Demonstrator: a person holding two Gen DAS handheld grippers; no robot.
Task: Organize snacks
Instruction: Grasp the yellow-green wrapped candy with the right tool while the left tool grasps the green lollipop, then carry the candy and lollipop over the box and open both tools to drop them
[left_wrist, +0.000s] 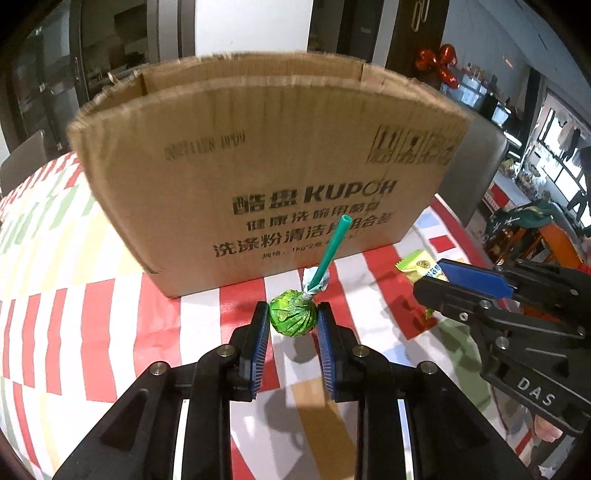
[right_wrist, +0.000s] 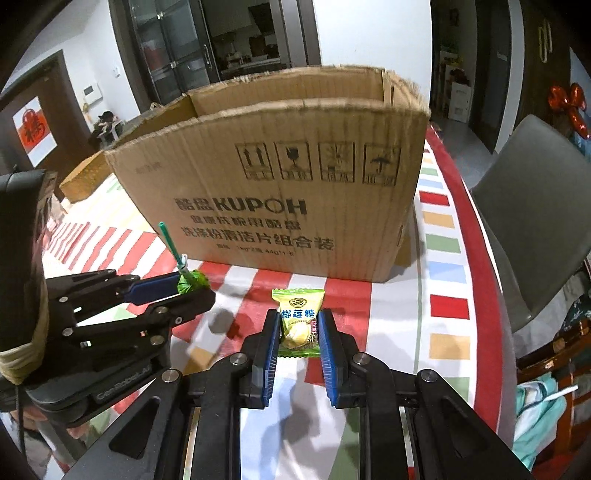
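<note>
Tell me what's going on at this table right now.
A person is sorting snacks with two handheld grippers. The left gripper clamps a green foil-wrapped lollipop; the right gripper clamps a green-and-yellow candy packet. Both are held above the striped tablecloth, facing the open brown cardboard box.

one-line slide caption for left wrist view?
Left hand-held gripper clamps green lollipop before open cardboard box.

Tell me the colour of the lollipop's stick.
Teal green. The lollipop, wrapped in bright green foil, sits clamped in the left gripper; the left wrist view shows it best.
</note>
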